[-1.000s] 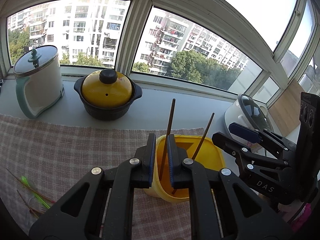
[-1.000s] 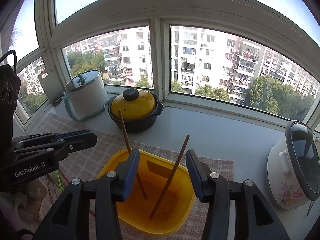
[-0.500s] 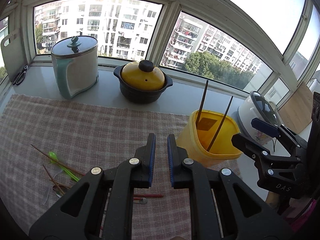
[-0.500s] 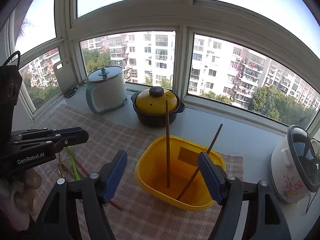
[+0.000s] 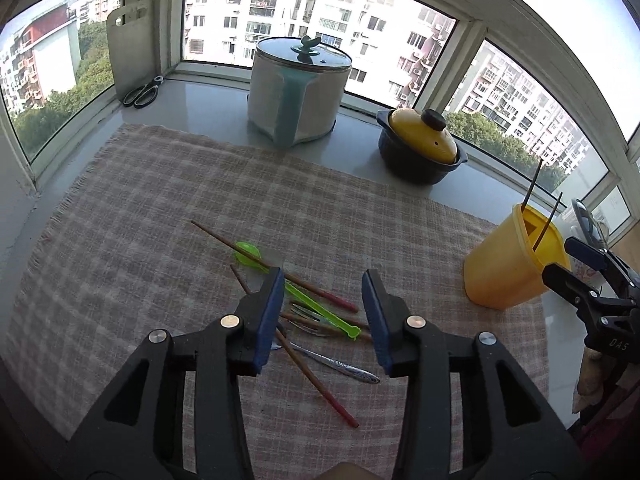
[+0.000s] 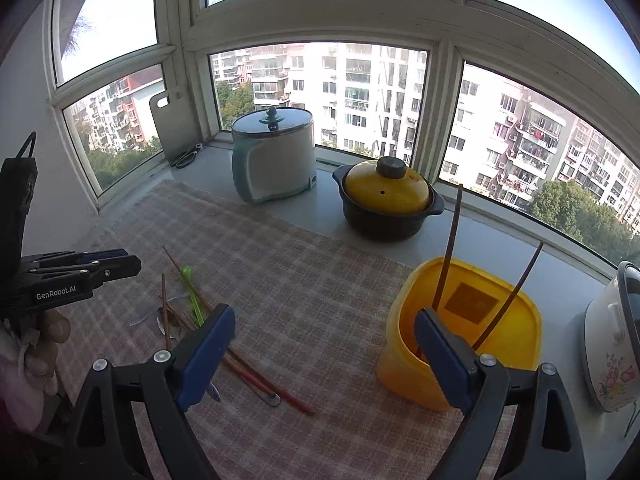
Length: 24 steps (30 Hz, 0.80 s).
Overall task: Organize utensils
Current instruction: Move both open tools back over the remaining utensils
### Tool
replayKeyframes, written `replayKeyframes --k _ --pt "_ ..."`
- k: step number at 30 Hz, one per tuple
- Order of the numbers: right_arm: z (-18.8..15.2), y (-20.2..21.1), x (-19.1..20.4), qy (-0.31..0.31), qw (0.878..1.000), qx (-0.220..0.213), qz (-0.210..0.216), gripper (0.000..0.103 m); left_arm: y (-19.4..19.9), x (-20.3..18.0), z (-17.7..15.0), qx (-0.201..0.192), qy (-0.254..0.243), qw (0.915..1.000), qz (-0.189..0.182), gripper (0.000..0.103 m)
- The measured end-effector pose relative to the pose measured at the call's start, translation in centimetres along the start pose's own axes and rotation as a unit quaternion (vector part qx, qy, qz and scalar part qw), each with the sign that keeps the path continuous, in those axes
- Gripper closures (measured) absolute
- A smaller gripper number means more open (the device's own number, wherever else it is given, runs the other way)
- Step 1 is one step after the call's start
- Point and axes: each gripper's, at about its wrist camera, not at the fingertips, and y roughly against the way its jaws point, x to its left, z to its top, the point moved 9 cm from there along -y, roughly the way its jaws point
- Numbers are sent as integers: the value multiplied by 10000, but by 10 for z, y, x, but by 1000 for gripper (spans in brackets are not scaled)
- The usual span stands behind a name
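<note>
A pile of utensils lies on the checked cloth (image 5: pixel 160 216): brown chopsticks (image 5: pixel 316 376), a green plastic spoon (image 5: pixel 308 300), a metal fork (image 5: pixel 320 320) and a metal spoon handle (image 5: pixel 352 372). My left gripper (image 5: pixel 323 284) is open and empty, just above the pile. A yellow tub (image 5: pixel 508 276) with two chopsticks (image 6: pixel 448 248) standing in it sits at the cloth's right end. My right gripper (image 6: pixel 324 332) is open wide and empty, left of the tub (image 6: pixel 460 340). The pile also shows in the right wrist view (image 6: pixel 192 304).
A white and teal cooker (image 5: pixel 296 92) and a black pot with a yellow lid (image 5: pixel 420 148) stand on the sill behind. Scissors (image 5: pixel 142 92) and a cutting board (image 5: pixel 128 48) are at the far left corner. A flowered rice cooker (image 6: pixel 616 336) stands at the right.
My left gripper left the tub, swung left to the utensil pile and opened. My right gripper drew back from the tub and opened wider.
</note>
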Motion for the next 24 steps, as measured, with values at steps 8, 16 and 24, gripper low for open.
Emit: replayKeyframes --k 8,16,24 --pt "-3 -29 33 99 9989 200 421 6 -10 67 -26 384 835 9957 -103 62" --pt "-11 -48 49 114 9977 196 636 6 -29 90 -47 623 892 9940 -127 62" --pt "-39 -73 56 365 9926 835 798 10 -43 83 -69 936 911 9906 -395 63"
